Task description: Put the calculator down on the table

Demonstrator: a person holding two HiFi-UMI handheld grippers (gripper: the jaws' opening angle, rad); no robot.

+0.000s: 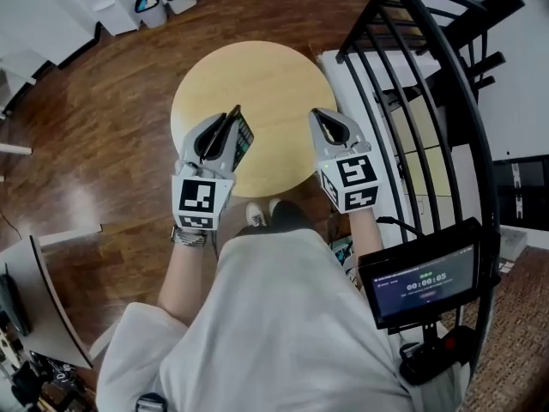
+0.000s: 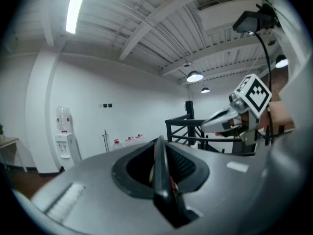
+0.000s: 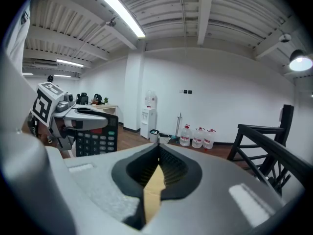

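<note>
Your left gripper [image 1: 230,118] is clenched on the calculator [image 1: 244,141], held on edge at centre-left of frame, over the round table [image 1: 274,75]. Right gripper [image 1: 319,115] closed, empty. Risk: if you let go with it this upright, it likely topples or slides off the near rim.

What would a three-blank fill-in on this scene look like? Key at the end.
The left tool grips a ___. The wooden table has a ___ top. The right tool holds ___.
Missing words: calculator; round; nothing.
</note>
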